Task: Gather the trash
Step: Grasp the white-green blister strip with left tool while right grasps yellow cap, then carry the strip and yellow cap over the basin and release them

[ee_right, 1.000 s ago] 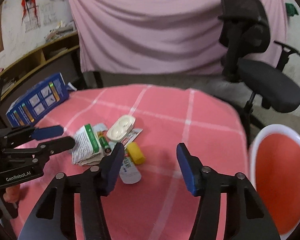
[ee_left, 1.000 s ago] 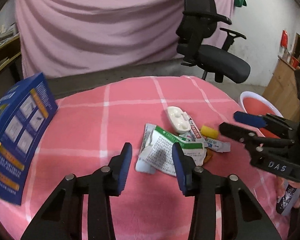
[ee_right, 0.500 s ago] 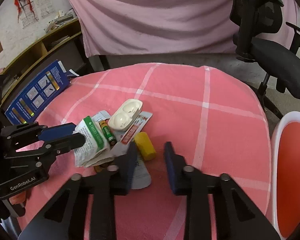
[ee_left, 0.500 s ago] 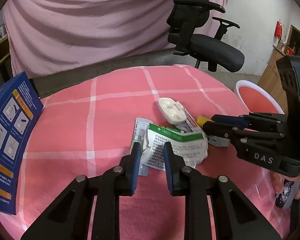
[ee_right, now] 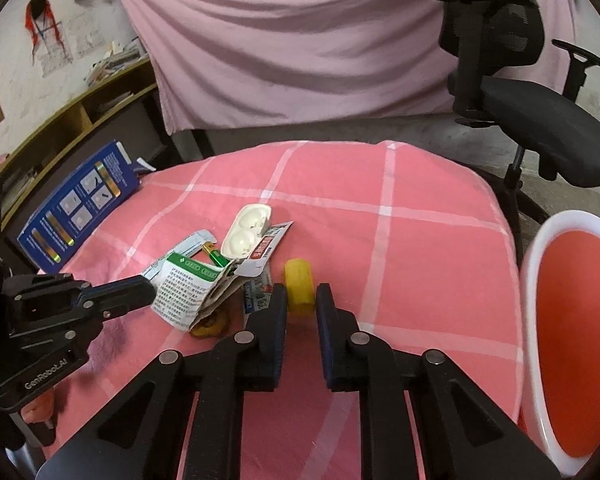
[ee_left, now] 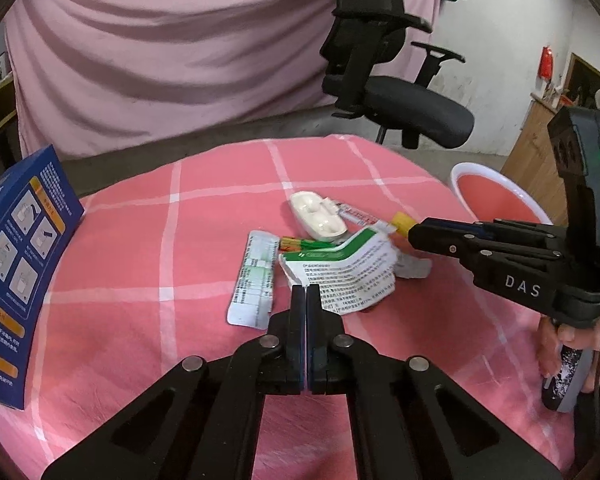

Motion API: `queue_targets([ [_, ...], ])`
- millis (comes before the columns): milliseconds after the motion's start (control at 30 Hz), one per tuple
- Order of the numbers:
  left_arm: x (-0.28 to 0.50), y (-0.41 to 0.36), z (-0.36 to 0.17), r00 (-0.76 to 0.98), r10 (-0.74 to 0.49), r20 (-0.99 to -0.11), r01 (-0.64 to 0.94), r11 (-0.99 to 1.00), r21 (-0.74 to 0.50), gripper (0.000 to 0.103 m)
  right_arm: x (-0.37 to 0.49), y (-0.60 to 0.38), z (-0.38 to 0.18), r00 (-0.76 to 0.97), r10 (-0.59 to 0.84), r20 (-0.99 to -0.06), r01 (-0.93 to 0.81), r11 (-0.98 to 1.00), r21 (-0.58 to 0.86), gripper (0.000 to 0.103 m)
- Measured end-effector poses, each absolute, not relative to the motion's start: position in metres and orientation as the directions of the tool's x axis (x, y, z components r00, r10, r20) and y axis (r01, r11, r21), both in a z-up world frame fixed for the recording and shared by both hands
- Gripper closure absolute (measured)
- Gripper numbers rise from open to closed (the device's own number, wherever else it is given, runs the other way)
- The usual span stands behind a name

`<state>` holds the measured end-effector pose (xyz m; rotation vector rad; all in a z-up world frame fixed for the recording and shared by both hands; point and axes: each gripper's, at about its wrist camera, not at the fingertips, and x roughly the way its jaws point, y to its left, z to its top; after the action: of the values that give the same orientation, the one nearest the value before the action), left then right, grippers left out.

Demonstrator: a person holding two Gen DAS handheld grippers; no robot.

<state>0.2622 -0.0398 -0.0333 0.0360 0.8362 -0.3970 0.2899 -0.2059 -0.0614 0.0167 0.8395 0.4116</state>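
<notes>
two grippers meet over a small heap of trash on a pink checked tablecloth (ee_left: 148, 264).

left wrist view: the left gripper (ee_left: 303, 294) has its fingers pressed together, clamped on the near edge of a printed paper leaflet (ee_left: 348, 276) with a green band. just left of it lies a flat white blister strip (ee_left: 252, 280). behind the leaflet sit a green battery (ee_left: 308, 245) and a white moulded plastic tray (ee_left: 318, 220), with a red-printed sachet (ee_left: 356, 214) beside the tray. the right gripper (ee_left: 416, 232) reaches in from the right, its tip at a yellow cap (ee_left: 402, 221). a blue box (ee_left: 16, 248) stands at the table's left edge, a red bin with a white rim (ee_left: 496, 196) sits off the right edge, and a black office chair (ee_left: 396, 100) stands behind.

right wrist view: the right gripper (ee_right: 302, 300) has its fingers narrowed around the yellow cap (ee_right: 298, 280); they look to be touching its sides, though the contact is hard to confirm. the left gripper (ee_right: 140, 292) comes from the left, its tip on the leaflet (ee_right: 188, 284). the tray (ee_right: 246, 232), sachet (ee_right: 266, 248) and battery (ee_right: 216, 256) lie beyond, and a yellow scrap (ee_right: 210, 326) peeks from under the leaflet. the bin (ee_right: 572, 320) fills the right side, the blue box (ee_right: 76, 208) the left.
</notes>
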Motion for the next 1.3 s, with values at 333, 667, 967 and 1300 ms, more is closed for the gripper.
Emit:
queue_targets([
  [333, 0.259, -0.033, -0.030, 0.622, -0.269, -0.735, 0.279, 0.954, -0.113, 0.093, 0.282, -0.220, -0.057, 0.618, 0.354, -0.702, -0.323, 0.928, 0.184, 0.090],
  [667, 0.290, -0.038, -0.042, 0.569, -0.194, -0.799, 0.248, 0.967, -0.058, 0.078, 0.282, -0.219, -0.057, 0.615, 0.356, -0.703, -0.327, 0.927, 0.184, 0.090],
  [967, 0.283, -0.042, -0.043, 0.583, -0.168, -0.795, 0.248, 0.968, -0.023, 0.083, 0.278, -0.219, -0.054, 0.619, 0.377, -0.689, -0.352, 0.917, 0.186, 0.090],
  [1300, 0.227, -0.031, 0.000, 0.772, -0.233, -0.591, 0.145, 0.970, -0.194, 0.083, 0.237, -0.226, -0.025, 0.767, 0.404, -0.499, -0.386, 0.911, 0.143, 0.090],
])
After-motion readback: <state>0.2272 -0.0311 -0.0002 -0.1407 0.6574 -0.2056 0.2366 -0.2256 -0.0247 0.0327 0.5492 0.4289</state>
